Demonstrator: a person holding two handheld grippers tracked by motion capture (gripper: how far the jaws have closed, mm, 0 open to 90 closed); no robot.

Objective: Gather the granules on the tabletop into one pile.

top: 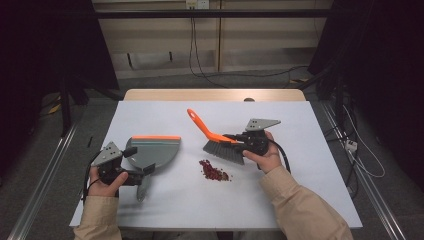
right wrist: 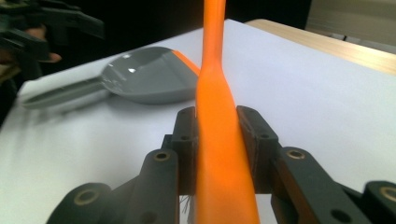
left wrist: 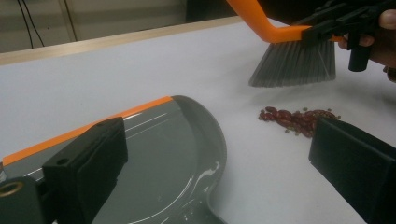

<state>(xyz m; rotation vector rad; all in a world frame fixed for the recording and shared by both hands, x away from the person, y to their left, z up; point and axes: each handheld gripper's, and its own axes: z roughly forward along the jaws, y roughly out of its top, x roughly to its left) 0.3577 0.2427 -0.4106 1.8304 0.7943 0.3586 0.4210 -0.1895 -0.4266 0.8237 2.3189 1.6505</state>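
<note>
While R gripper [top: 235, 141] clamped brush [top: 220, 142] above far side of bean pile [top: 214, 170], L gripper [left wrist: 215, 177] hung wide over dustpan [top: 152, 150], left of pile. Risk: unheld pan sliding, beans scattering.

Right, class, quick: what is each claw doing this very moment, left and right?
Left claw: open, jaws wide apart over the dustpan, gripping nothing.
Right claw: shut on the orange handle of the brush.
</note>
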